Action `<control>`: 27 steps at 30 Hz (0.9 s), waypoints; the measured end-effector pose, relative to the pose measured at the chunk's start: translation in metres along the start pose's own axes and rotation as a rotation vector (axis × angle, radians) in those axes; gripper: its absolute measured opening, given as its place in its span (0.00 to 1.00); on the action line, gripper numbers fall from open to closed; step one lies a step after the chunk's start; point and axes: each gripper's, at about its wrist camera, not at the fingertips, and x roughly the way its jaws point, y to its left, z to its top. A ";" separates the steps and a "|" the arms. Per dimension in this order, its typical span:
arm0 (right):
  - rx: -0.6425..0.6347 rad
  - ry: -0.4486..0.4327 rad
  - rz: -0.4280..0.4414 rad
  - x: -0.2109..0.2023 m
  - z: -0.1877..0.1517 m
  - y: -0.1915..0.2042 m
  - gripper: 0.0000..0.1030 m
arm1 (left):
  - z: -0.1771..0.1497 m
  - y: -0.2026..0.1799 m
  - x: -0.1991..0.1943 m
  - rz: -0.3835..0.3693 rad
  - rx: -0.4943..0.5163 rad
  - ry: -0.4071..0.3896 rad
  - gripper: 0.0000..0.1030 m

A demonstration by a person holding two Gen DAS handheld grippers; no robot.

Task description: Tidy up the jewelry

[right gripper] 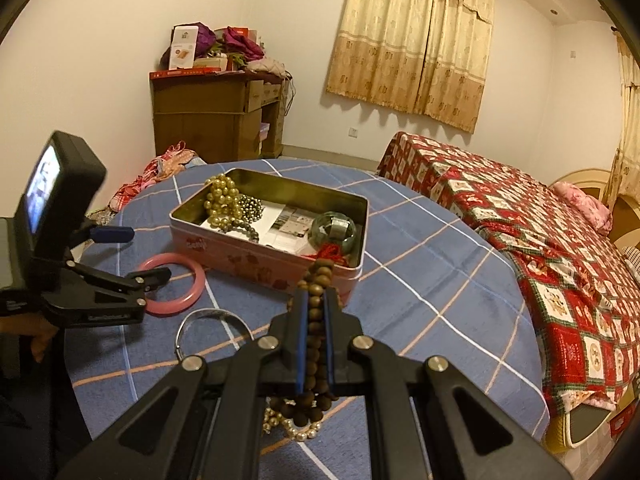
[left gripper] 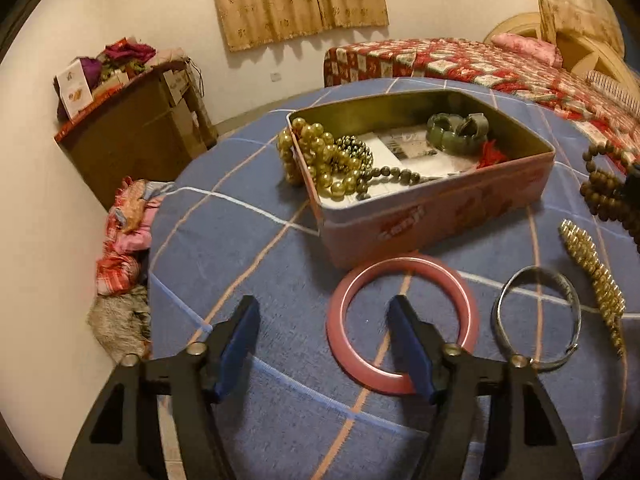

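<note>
A pink tin box (left gripper: 452, 204) (right gripper: 256, 258) stands open on the blue checked table. It holds gold beads (left gripper: 320, 156), dark beads, a green bracelet (left gripper: 456, 128) and red thread. My left gripper (left gripper: 322, 316) is open, its right finger over a pink bangle (left gripper: 464, 292) (right gripper: 192, 268) lying in front of the box. My right gripper (right gripper: 316, 300) is shut on a brown wooden bead strand (right gripper: 320, 276) (left gripper: 604, 188), held just above the table near the box's front corner. A silver bangle (left gripper: 560, 280) (right gripper: 200, 314) and a gold bead piece (left gripper: 596, 280) lie to the right.
The round table (left gripper: 248, 264) has a blue checked cloth. A pearl strand (right gripper: 296, 432) lies under my right gripper. A bed with a red quilt (right gripper: 540, 240) stands to the right. A brown cabinet (right gripper: 208, 120) with clutter stands by the wall. Clothes (left gripper: 124, 240) lie on the floor at left.
</note>
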 end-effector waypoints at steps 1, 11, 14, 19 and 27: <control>0.001 0.000 0.001 0.000 0.000 0.000 0.09 | 0.001 -0.001 0.000 0.018 0.013 0.000 0.46; 0.006 -0.023 -0.006 -0.003 0.004 -0.003 0.09 | 0.013 -0.010 -0.038 -0.012 0.060 -0.065 0.09; 0.007 -0.039 -0.012 -0.006 0.010 -0.007 0.09 | 0.027 -0.010 -0.064 0.003 0.077 -0.137 0.09; 0.000 -0.070 -0.022 -0.008 0.023 -0.010 0.09 | 0.052 -0.006 -0.086 0.040 0.097 -0.221 0.09; -0.012 -0.105 -0.026 0.007 0.043 -0.019 0.09 | 0.082 0.007 -0.067 0.074 0.060 -0.239 0.09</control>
